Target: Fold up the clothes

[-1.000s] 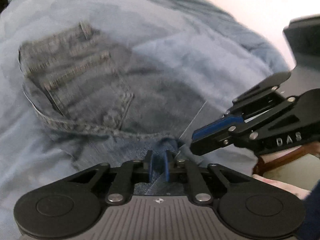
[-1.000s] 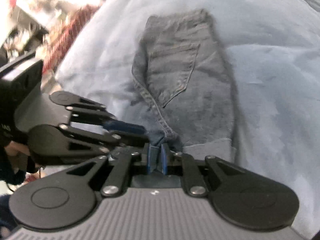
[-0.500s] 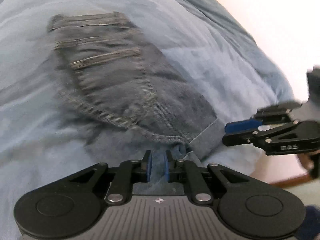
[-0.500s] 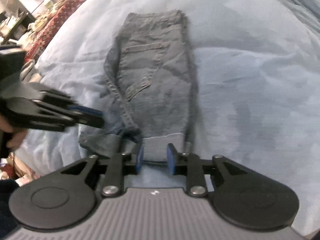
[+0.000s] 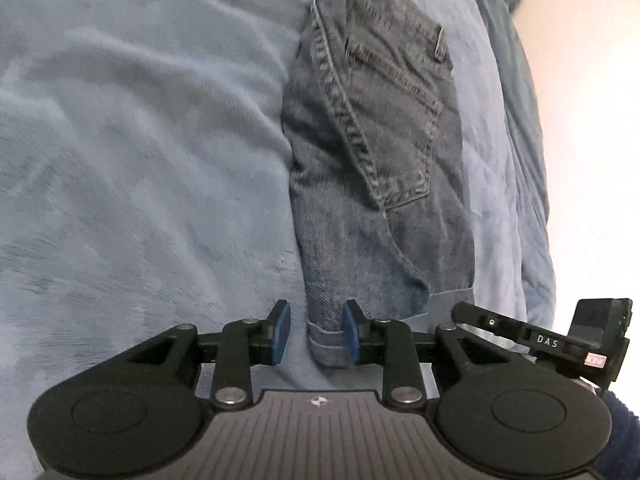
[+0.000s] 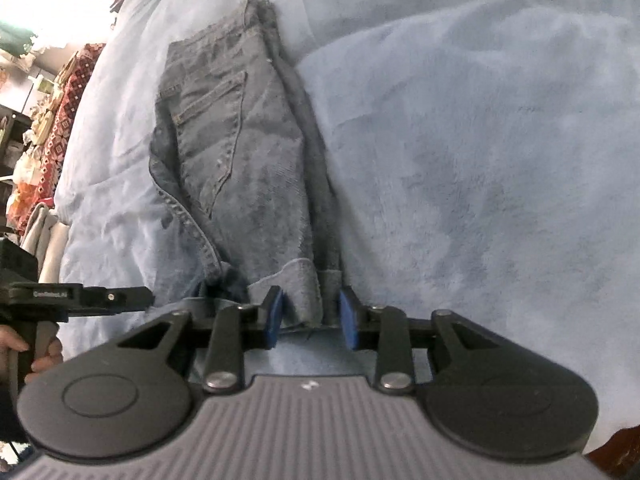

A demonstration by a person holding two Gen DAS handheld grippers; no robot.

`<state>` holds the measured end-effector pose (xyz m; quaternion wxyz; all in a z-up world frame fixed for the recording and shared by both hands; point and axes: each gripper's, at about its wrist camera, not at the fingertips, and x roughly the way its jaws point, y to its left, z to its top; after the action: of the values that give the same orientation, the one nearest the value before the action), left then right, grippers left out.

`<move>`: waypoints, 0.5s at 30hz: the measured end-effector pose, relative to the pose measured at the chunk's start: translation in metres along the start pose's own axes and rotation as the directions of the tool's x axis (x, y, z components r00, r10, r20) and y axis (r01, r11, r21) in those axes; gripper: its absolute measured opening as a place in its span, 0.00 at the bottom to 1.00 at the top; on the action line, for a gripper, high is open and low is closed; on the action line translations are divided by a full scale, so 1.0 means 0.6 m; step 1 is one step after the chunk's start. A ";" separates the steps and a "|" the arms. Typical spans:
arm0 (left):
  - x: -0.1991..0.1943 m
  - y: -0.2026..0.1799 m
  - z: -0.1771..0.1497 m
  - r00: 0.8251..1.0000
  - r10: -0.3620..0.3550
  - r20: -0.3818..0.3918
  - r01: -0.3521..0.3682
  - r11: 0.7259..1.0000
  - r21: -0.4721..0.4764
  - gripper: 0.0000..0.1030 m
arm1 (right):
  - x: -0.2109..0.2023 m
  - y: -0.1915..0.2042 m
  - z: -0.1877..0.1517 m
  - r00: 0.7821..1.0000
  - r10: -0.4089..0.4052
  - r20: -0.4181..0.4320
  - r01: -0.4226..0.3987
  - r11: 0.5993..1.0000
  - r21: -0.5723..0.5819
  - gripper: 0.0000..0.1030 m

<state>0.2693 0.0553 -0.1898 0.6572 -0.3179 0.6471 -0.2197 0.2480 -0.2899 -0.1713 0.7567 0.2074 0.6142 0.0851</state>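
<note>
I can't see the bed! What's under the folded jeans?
A fluffy light blue blanket lies under the jeans and spreads around them. Whatever is beneath the blanket is covered.

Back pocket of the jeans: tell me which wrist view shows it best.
The left wrist view. There the back pocket is large and near centre, with its stitched edges and pointed bottom easy to trace on the jeans. The right wrist view shows the same pocket smaller, off to the left and paler, with fainter stitching.

Left gripper [image 5: 316, 334] jaws apart, straddling hem of folded jeans [image 5: 372, 168] lying on blue blanket [image 5: 140, 160]; right gripper [image 5: 540, 340] beside.
</note>
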 end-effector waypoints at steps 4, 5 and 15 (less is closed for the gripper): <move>0.014 0.014 0.003 1.000 -0.006 -0.031 0.005 1.000 -0.020 0.36 | 0.009 -0.011 0.001 1.000 0.006 -0.018 -0.005 1.000 0.026 0.33; 0.016 0.022 0.004 0.999 -0.026 -0.043 0.024 0.999 -0.048 0.36 | 0.012 -0.014 0.000 1.000 0.007 -0.022 -0.006 0.999 0.035 0.33; 0.055 0.017 0.015 0.989 -0.111 -0.098 0.103 0.991 -0.084 0.37 | 0.027 -0.021 0.005 0.999 0.031 -0.037 -0.028 0.997 0.067 0.28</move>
<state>0.2793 0.0407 -0.2210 0.5973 -0.3662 0.6701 -0.2451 0.2531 -0.2957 -0.1905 0.7363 0.2396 0.6277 0.0798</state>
